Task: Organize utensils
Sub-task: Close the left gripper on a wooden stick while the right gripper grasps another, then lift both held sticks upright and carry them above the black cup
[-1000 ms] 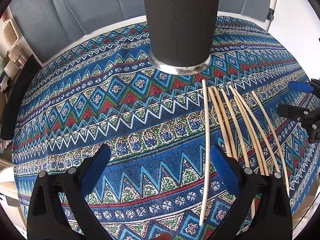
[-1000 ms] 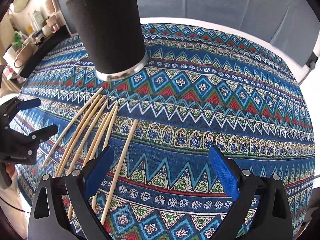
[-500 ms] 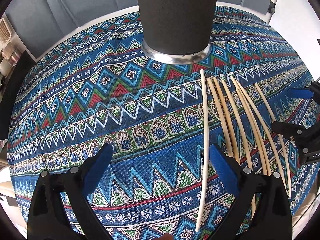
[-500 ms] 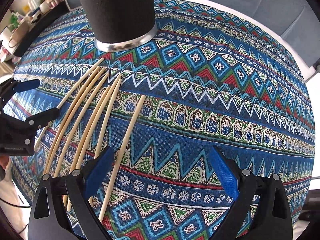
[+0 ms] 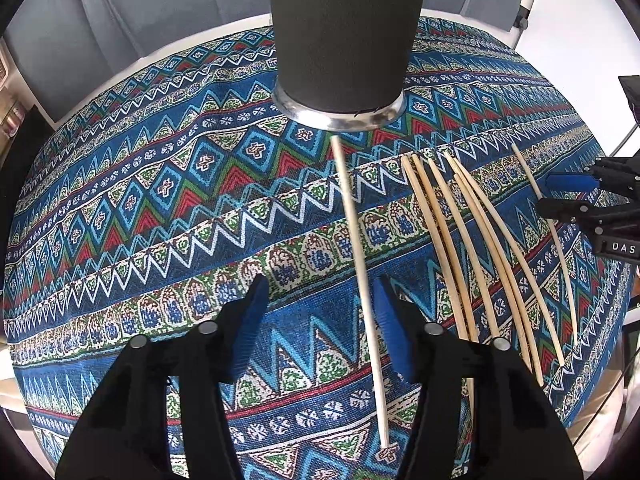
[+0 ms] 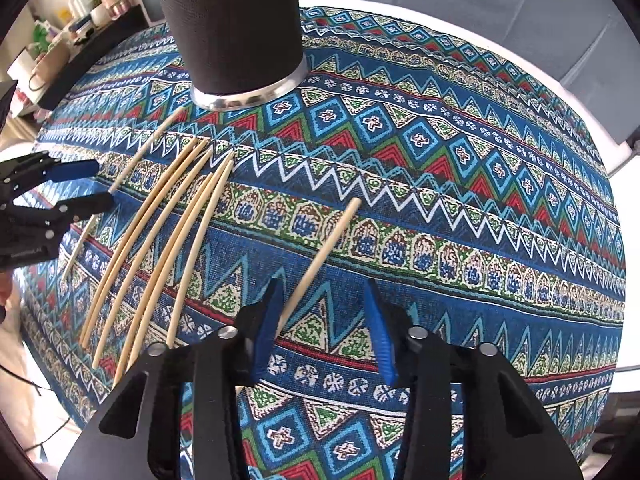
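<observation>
Left wrist view shows the left gripper (image 5: 320,320) half-closed, jaws just closing around the leftmost chopstick (image 5: 362,280) lying on the patterned cloth (image 5: 160,200), pads not yet pinching. Right gripper (image 6: 320,320), likewise closing, has the rightmost chopstick (image 6: 320,258) at its left pad. Each should centre its stick before squeezing, then lift toward the black holder (image 5: 340,32).

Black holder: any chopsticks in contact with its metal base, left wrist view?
No. The black holder stands apart from every chopstick; the nearest chopstick ends just short of its metal base.

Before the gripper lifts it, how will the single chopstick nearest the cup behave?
The pale chopstick looks thin and round, so it probably rolls if nudged. It seems light and stiff. Gripped near one end, it may pivot; the woven tablecloth likely adds some friction.
</observation>
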Tool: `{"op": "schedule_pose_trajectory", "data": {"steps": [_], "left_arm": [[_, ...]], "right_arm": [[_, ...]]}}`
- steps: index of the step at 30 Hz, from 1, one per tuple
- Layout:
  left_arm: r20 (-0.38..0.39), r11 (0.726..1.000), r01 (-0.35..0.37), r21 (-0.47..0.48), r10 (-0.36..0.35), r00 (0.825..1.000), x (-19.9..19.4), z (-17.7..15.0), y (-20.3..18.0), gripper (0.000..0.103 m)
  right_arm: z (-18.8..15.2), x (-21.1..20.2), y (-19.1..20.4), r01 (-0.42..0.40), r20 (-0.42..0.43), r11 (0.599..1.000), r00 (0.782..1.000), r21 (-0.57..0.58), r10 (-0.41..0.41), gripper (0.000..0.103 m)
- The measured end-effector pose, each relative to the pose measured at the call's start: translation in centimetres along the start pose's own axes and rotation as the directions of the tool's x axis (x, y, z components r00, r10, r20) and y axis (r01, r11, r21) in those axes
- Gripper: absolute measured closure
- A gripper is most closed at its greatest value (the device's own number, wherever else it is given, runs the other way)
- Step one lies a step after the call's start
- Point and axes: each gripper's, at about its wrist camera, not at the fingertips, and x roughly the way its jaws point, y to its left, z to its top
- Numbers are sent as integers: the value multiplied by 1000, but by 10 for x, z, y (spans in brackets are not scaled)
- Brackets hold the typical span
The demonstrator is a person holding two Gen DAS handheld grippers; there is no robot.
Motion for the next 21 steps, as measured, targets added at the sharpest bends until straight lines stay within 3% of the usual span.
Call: {"op": "schedule_pose_trajectory", "data": {"steps": [2, 3, 5, 10, 13, 18, 21], "left_arm": [[1, 1000, 5, -11, -5, 1000, -3, -2, 9, 66], [-1, 1000, 2, -21, -2, 1000, -4, -4, 13, 72], [-4, 1000, -2, -27, 2, 1000, -6, -6, 18, 77], [5, 995, 16, -98, -16, 1000, -9, -12, 35, 96], [3, 988, 40, -152, -40, 999, -10, -14, 45, 98], [24, 984, -35, -172, 40, 999, -15, -17, 43, 98], [40, 982, -32, -185, 40, 998, -19, -17, 44, 98]], "right_arm": [[-3, -3, -5, 0, 11, 1000, 1000, -9, 0, 81], [-5, -4, -7, 6, 15, 1000, 1000, -10, -6, 91], [-8, -4, -11, 20, 28, 1000, 999, -9, -20, 98], [-10, -6, -26, 21, 35, 1000, 999, 21, -22, 99], [-13, -7, -35, 23, 29, 999, 999, 37, -25, 99], [-22, -16, -54, 40, 70, 998, 997, 53, -43, 99], [-23, -25, -56, 31, 100, 998, 994, 46, -36, 98]]}}
